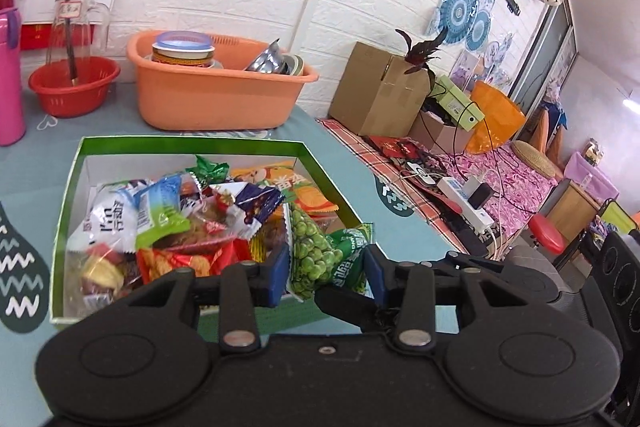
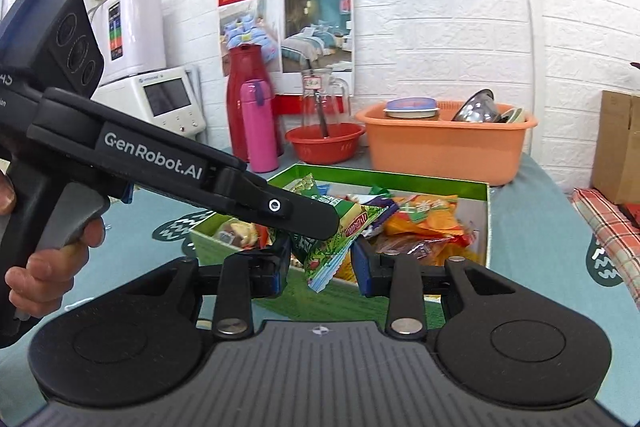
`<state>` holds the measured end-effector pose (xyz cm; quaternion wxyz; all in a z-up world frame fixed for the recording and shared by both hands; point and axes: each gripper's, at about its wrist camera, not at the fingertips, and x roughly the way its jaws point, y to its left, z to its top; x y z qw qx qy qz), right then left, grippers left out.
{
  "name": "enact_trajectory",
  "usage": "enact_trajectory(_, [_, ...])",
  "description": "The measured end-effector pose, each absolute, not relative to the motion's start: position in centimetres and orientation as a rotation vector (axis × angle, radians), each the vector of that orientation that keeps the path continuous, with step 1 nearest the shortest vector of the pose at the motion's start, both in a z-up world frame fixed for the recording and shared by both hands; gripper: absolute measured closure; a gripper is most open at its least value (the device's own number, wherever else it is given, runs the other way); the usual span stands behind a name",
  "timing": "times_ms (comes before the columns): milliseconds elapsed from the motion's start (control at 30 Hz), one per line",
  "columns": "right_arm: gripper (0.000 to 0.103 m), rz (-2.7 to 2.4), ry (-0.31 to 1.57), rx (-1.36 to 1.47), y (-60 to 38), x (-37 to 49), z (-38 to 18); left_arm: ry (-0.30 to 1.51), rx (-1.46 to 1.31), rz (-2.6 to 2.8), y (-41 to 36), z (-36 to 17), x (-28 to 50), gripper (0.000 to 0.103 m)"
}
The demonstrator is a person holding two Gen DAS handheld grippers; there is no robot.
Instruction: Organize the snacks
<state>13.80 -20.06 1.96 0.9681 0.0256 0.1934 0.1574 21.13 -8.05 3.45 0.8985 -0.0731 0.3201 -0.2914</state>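
A green cardboard box (image 1: 184,143) full of mixed snack packets stands on the teal tablecloth; it also shows in the right wrist view (image 2: 380,177). A green pea packet (image 1: 316,255) lies over the box's near right corner, between the blue pads of my left gripper (image 1: 326,273). The jaws stand apart around it and do not squeeze it. In the right wrist view the left gripper's black finger crosses over the box, and the packet's green end (image 2: 324,259) hangs between the wide-apart pads of my right gripper (image 2: 320,269), touching neither pad.
An orange tub (image 1: 216,95) with bowls, a red basin (image 1: 74,85) holding a glass jug, and a pink flask (image 1: 10,79) stand behind the box. A bench with cardboard boxes (image 1: 376,87) and a power strip lies beyond the table's right edge.
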Motion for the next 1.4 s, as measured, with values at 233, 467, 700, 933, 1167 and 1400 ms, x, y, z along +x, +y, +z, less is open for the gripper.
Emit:
enact_trajectory(233, [0.045,0.319,0.417,0.065,-20.7,15.9,1.0,0.69,-0.144,-0.571,-8.2,2.4,23.5,0.025])
enact_trajectory(467, [0.014,0.277,0.427,0.031,-20.4,17.6,-0.6,0.688,-0.119,-0.468,-6.9,1.2,24.7,0.0])
enact_trajectory(700, [0.044,0.259,0.375,0.034,-20.8,16.7,0.0,0.665,-0.165,-0.462,-5.3,1.7,24.3,0.0])
enact_trajectory(933, [0.061,0.244,0.422,-0.052,-19.0,18.6,-1.2,0.676,-0.16,-0.455,-5.2,1.4,23.8,0.0])
enact_trajectory(1167, [0.018,0.246,0.379,-0.057,-19.1,16.5,0.0,0.65,-0.17,-0.419,-3.8,2.2,21.6,0.0])
enact_trajectory(1400, [0.0,0.217,0.355,-0.014,-19.2,11.2,1.8,0.614,-0.154,-0.368,-3.1,2.9,16.9,0.0])
